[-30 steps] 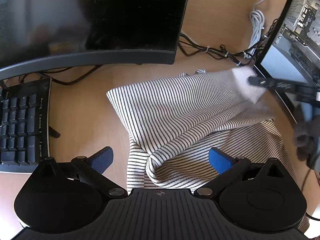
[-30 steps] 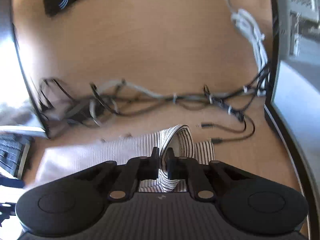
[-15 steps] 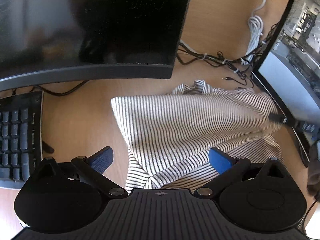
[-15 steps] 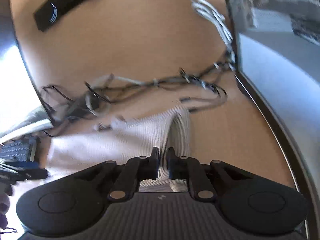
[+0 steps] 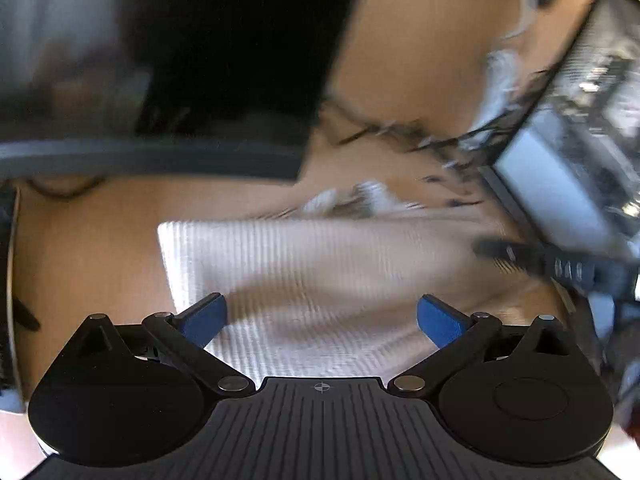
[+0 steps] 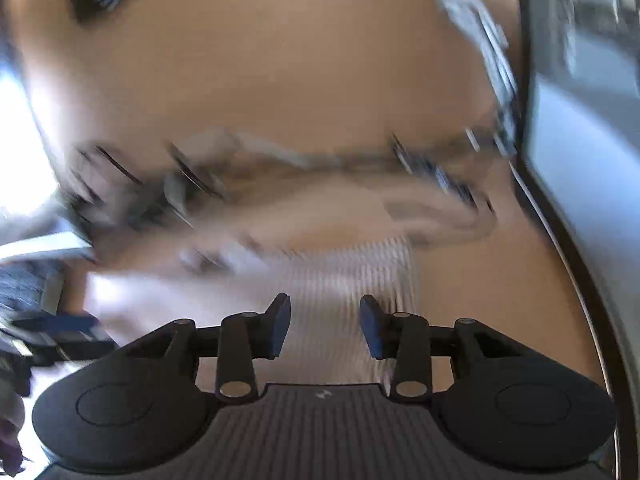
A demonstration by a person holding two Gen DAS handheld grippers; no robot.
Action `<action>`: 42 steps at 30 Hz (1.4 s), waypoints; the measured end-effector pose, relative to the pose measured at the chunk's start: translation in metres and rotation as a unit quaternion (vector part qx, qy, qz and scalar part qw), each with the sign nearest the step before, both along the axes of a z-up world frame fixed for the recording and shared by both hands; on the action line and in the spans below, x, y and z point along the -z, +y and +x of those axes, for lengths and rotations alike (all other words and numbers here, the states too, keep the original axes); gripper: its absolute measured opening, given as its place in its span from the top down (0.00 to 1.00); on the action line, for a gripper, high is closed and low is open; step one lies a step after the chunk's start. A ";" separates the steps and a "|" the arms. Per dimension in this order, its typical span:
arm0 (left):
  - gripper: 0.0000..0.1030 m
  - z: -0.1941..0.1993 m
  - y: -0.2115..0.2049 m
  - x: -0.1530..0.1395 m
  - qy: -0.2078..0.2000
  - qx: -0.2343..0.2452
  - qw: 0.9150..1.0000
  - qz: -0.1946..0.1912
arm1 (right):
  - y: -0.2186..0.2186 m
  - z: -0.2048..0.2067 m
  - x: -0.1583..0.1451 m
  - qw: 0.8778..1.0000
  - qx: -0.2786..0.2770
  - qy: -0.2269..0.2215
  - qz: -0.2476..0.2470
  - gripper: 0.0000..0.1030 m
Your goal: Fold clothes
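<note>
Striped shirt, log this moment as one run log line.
phase: fold laid | striped shirt: flat on desk | right tool: jaws just opening, cloth between, released | left tool: open above shirt

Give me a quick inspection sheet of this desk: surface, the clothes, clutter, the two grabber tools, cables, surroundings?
Surface: wooden desk, blurred by motion.
Job's things: one striped garment lying folded over on the desk.
Clutter: keyboard at the left edge.
Grippers: left gripper open above the garment, holding nothing; right gripper has just been opening, cloth between its pads but no longer pinched.
Cables: tangle of dark and white cables behind the garment.
Surroundings: dark monitor to the left, second screen to the right.
</note>
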State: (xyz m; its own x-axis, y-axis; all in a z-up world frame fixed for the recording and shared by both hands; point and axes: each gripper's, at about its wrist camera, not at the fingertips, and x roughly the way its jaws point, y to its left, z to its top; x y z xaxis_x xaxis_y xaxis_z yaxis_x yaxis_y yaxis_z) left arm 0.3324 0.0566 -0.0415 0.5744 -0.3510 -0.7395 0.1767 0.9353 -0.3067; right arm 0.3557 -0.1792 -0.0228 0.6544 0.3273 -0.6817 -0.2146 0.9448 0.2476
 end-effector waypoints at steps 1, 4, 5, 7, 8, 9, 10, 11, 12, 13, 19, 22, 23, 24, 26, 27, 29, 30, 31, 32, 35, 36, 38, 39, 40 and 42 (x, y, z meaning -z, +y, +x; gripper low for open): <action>0.00 0.000 -0.001 0.001 -0.013 -0.001 1.000 0.005 | -0.003 0.001 0.007 1.000 0.002 0.008 0.003 0.66; 0.00 0.000 -0.004 -0.002 -0.012 -0.004 1.000 0.011 | 0.006 0.001 -0.012 1.000 -0.021 -0.014 -0.012 0.62; 0.00 -0.001 -0.003 -0.002 -0.011 -0.008 1.000 0.008 | 0.015 0.005 -0.018 0.999 -0.035 -0.026 -0.018 0.59; 0.00 -0.006 0.001 -0.006 -0.006 -0.018 1.000 0.001 | 0.033 0.013 -0.030 0.996 -0.066 -0.051 -0.031 0.54; 0.00 -0.008 0.004 -0.007 -0.004 -0.023 1.000 -0.003 | 0.041 0.021 -0.032 0.995 -0.077 -0.052 -0.029 0.54; 0.00 -0.013 0.008 -0.010 -0.001 -0.030 1.000 -0.006 | 0.049 0.031 -0.031 0.995 -0.084 -0.046 -0.024 0.54; 0.00 -0.018 0.013 -0.012 0.003 -0.037 0.999 -0.009 | 0.059 0.043 -0.026 0.995 -0.094 -0.036 -0.024 0.54; 0.00 -0.022 0.018 -0.015 0.006 -0.044 0.999 -0.013 | 0.065 0.052 -0.020 0.994 -0.102 -0.028 -0.028 0.54; 0.00 -0.027 0.022 -0.017 0.010 -0.050 0.999 -0.016 | 0.073 0.059 -0.013 0.993 -0.110 -0.024 -0.037 0.54; 0.00 -0.032 0.027 -0.019 0.013 -0.057 0.998 -0.020 | 0.078 0.066 -0.005 0.991 -0.118 -0.020 -0.051 0.54; 0.00 -0.068 0.060 -0.027 0.024 -0.107 0.994 -0.029 | 0.096 0.081 0.018 0.981 -0.166 -0.012 -0.097 0.59; 0.00 -0.077 0.073 -0.024 0.037 -0.127 0.991 -0.035 | 0.101 0.076 0.010 0.979 -0.176 -0.018 -0.099 0.94; 0.00 -0.080 0.077 -0.023 0.041 -0.131 0.990 -0.036 | 0.102 0.072 0.006 0.979 -0.174 -0.028 -0.107 0.94; 0.00 -0.082 0.081 -0.023 0.041 -0.131 0.990 -0.037 | 0.100 0.066 -0.003 0.979 -0.172 -0.037 -0.101 0.94; 0.00 -0.088 0.089 -0.024 0.039 -0.130 0.990 -0.039 | 0.091 0.052 -0.024 0.981 -0.166 -0.052 -0.081 0.94; 0.00 -0.090 0.092 -0.025 0.038 -0.127 0.990 -0.040 | 0.085 0.041 -0.033 0.982 -0.165 -0.058 -0.071 0.94; 0.00 -0.093 0.098 -0.026 0.036 -0.121 0.991 -0.044 | 0.073 0.018 -0.053 0.982 -0.165 -0.070 -0.053 0.95; 0.00 -0.093 0.102 -0.027 0.036 -0.118 0.991 -0.050 | 0.068 0.004 -0.059 0.983 -0.165 -0.073 -0.046 0.95; 0.00 -0.093 0.105 -0.029 0.034 -0.116 0.991 -0.056 | 0.064 -0.010 -0.065 0.983 -0.165 -0.074 -0.039 0.95; 0.00 -0.092 0.108 -0.030 0.032 -0.114 0.991 -0.063 | 0.060 -0.025 -0.070 0.983 -0.165 -0.076 -0.033 0.95; 0.00 -0.091 0.115 -0.040 0.020 -0.103 0.991 -0.082 | 0.058 -0.067 -0.071 0.982 -0.170 -0.075 -0.026 0.95; 0.00 -0.090 0.116 -0.043 0.016 -0.097 0.991 -0.086 | 0.058 -0.079 -0.069 0.983 -0.170 -0.070 -0.024 0.95; 0.00 -0.089 0.117 -0.050 0.009 -0.084 0.992 -0.091 | 0.057 -0.101 -0.063 0.983 -0.170 -0.060 -0.022 0.95; 0.00 -0.088 0.116 -0.053 0.006 -0.077 0.993 -0.091 | 0.057 -0.111 -0.059 0.984 -0.169 -0.055 -0.023 0.95; 0.00 -0.087 0.115 -0.056 0.004 -0.068 0.994 -0.089 | 0.057 -0.118 -0.054 0.984 -0.168 -0.049 -0.024 0.95; 0.00 -0.084 0.111 -0.060 0.000 -0.049 0.995 -0.085 | 0.058 -0.131 -0.044 0.985 -0.166 -0.037 -0.028 0.95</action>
